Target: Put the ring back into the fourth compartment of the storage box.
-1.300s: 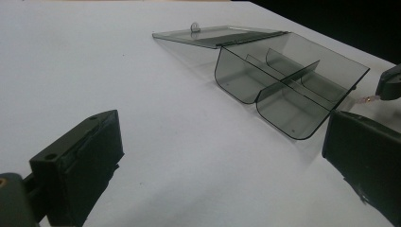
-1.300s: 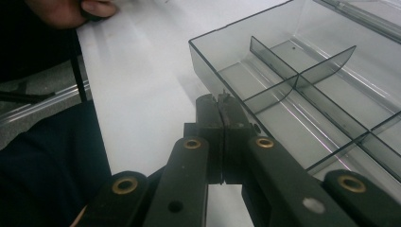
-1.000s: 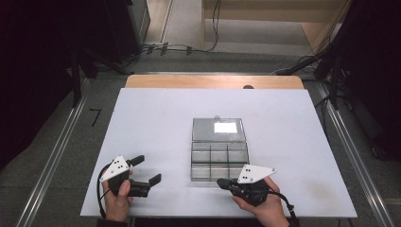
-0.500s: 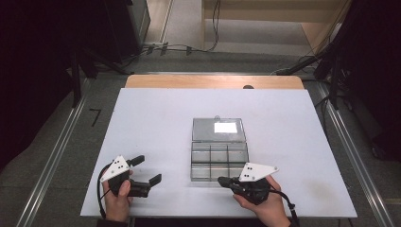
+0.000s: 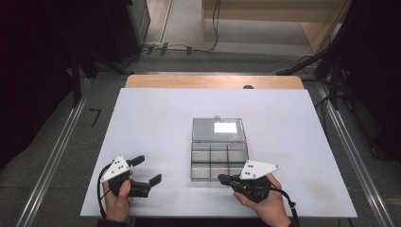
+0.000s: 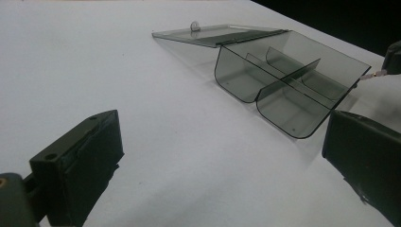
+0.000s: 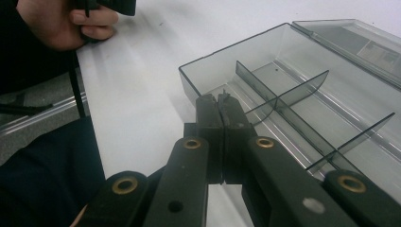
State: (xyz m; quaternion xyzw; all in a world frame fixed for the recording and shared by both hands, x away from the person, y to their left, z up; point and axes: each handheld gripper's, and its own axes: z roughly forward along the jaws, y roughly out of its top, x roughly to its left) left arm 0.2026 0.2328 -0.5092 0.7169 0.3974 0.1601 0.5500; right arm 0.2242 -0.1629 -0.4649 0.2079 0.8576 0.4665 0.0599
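Observation:
A clear smoky plastic compartment box lies open mid-table, its lid folded flat behind it. Thin dividers split the tray, and the compartments look empty. My right gripper is shut, jaws pressed together, with its tip at the box's near wall by the front left compartment. In the left gripper view a tiny pale sliver pokes from that tip; I cannot tell what it is. My left gripper rests on the table left of the box, jaws wide open with nothing between them.
The white table top has bare room left, right and behind the box. Its near edge runs just under both hands. A wooden strip borders the far edge. Metal rails and dark floor flank the table.

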